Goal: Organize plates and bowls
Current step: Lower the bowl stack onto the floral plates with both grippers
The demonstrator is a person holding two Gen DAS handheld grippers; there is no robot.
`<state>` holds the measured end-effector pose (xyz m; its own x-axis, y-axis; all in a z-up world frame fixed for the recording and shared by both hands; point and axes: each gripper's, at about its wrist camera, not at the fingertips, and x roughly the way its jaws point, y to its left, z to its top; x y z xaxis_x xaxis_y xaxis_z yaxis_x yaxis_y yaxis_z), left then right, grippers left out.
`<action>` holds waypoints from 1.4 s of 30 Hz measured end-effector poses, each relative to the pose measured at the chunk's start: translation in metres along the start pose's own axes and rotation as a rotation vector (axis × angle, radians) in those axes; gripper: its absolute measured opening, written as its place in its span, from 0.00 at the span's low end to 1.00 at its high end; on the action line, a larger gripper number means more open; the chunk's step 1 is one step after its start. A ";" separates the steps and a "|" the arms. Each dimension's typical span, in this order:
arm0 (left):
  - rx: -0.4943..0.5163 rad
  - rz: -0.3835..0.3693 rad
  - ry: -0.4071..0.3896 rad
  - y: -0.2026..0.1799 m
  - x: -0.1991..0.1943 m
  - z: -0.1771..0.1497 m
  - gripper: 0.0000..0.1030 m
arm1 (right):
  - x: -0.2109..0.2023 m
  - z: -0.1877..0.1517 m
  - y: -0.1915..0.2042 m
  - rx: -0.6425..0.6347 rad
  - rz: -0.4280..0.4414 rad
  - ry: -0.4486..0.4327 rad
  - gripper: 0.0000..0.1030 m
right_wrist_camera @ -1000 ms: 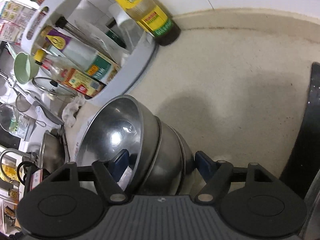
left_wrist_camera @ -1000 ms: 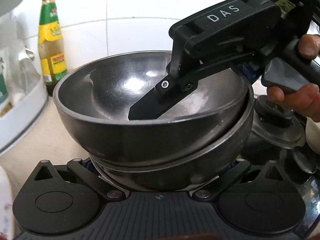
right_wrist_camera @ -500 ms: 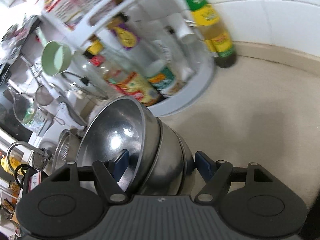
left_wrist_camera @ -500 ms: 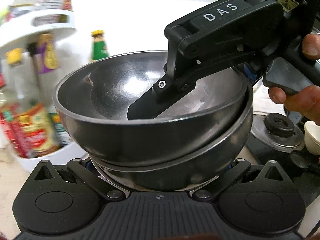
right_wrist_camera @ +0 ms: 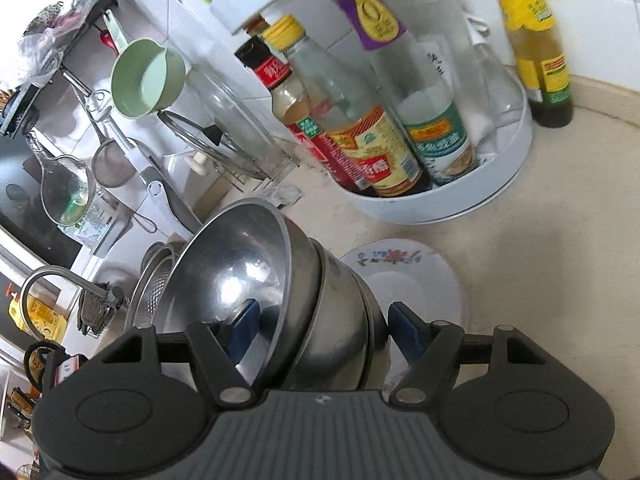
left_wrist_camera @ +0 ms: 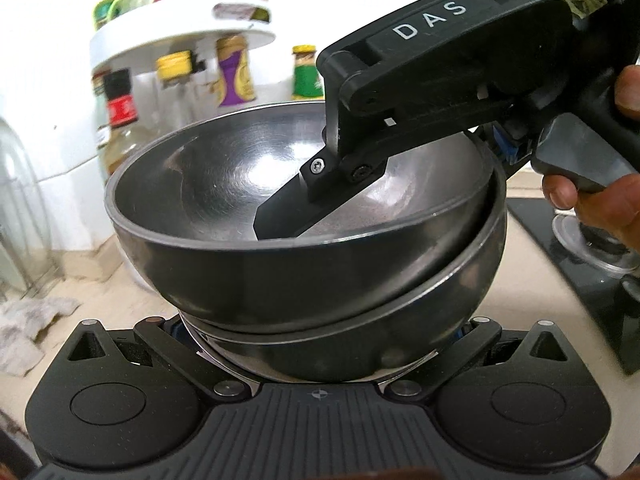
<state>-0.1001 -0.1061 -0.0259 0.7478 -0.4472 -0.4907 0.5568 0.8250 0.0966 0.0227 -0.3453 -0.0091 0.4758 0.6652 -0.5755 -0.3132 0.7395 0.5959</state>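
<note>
A stack of nested steel bowls [left_wrist_camera: 304,264] is held in the air between both grippers. My left gripper [left_wrist_camera: 320,340] grips the stack from its near side; its fingertips are hidden behind the bowls. My right gripper [right_wrist_camera: 324,324] is shut on the stack's rim, with one blue pad [right_wrist_camera: 244,324] inside the top bowl and the other outside. The stack [right_wrist_camera: 280,300] fills the lower middle of the right wrist view. A white plate with a flower pattern [right_wrist_camera: 408,276] lies on the counter just beyond the bowls.
A white round rack [right_wrist_camera: 460,200] full of sauce bottles stands on the beige counter [right_wrist_camera: 540,280]. A tall green-capped bottle [right_wrist_camera: 536,52] stands by the tiled wall. A sink, strainers and a green saucepan [right_wrist_camera: 144,80] are at left. A black stove [left_wrist_camera: 592,264] is at right.
Both grippers have carried the bowl stack leftward along the counter, toward the bottle rack. The flowered plate has come into view under the bowls. The grip on the stack is unchanged.
</note>
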 end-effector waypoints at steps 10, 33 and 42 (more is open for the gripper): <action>-0.004 0.025 0.067 0.020 0.030 -0.011 1.00 | 0.035 -0.002 -0.002 0.036 -0.042 0.019 0.57; -0.006 0.035 0.129 0.056 0.086 -0.003 1.00 | 0.046 0.001 -0.010 0.011 -0.113 0.018 0.57; -0.011 0.044 0.133 0.059 0.093 -0.005 1.00 | 0.045 -0.003 0.000 -0.058 -0.150 -0.002 0.48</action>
<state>0.0008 -0.0972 -0.0700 0.7167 -0.3610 -0.5967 0.5197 0.8470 0.1117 0.0422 -0.3150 -0.0369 0.5222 0.5466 -0.6546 -0.2857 0.8354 0.4696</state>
